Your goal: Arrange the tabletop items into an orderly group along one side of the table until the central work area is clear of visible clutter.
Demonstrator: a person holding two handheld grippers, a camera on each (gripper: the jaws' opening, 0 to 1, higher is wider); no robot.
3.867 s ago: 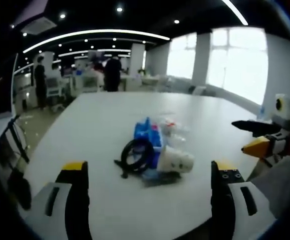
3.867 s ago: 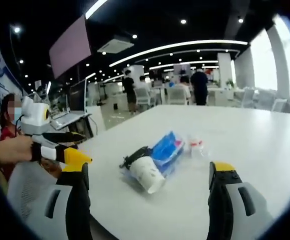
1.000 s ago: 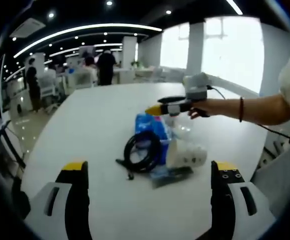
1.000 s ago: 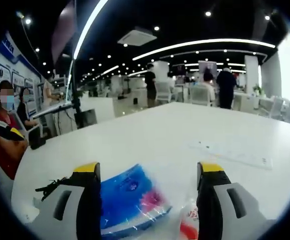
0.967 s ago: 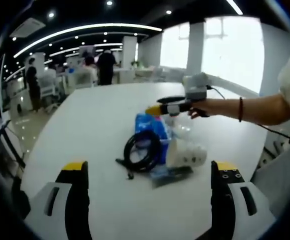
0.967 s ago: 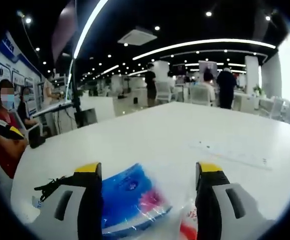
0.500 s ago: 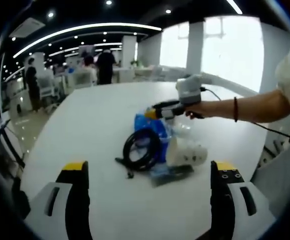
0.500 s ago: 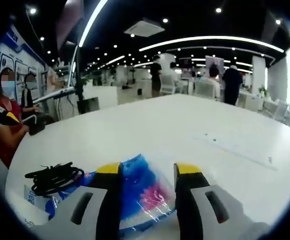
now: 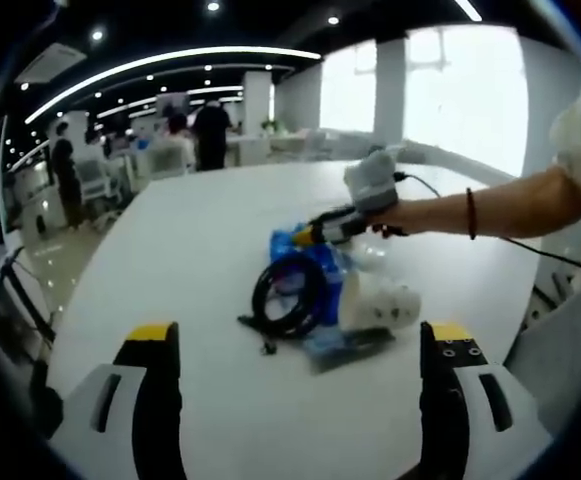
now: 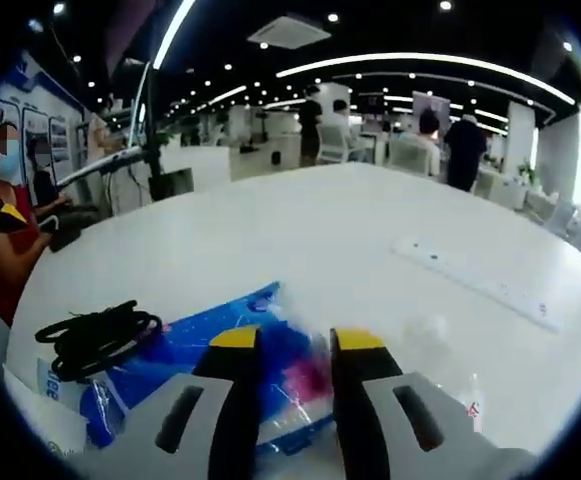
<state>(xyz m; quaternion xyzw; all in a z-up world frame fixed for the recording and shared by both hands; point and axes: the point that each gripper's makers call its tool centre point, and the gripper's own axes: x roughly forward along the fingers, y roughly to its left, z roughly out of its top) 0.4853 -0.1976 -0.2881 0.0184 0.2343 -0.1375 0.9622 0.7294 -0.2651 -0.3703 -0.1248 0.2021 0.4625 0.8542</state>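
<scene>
A small pile lies mid-table in the left gripper view: a blue packet (image 9: 305, 258), a black cable coil (image 9: 288, 297), a white paper cup (image 9: 382, 303) on its side and a dark flat packet (image 9: 345, 345). My left gripper (image 9: 300, 338) hovers wide open in front of the pile, holding nothing. My right gripper (image 9: 308, 238) comes in from the right in a person's hand, its tip down on the blue packet. In the right gripper view the right gripper (image 10: 295, 342) has its jaws drawn in on the blue packet (image 10: 195, 350). The cable coil (image 10: 95, 335) lies to its left.
A clear plastic bag (image 10: 440, 350) lies right of the packet, and a long white strip (image 10: 480, 280) sits farther back on the white table (image 9: 190, 230). People sit at the left (image 10: 0, 230). Others stand by desks in the background (image 9: 210, 130).
The right gripper has dropped onto the pile and its jaws have narrowed from wide open onto the blue packet. The left gripper stays open and hardly moved.
</scene>
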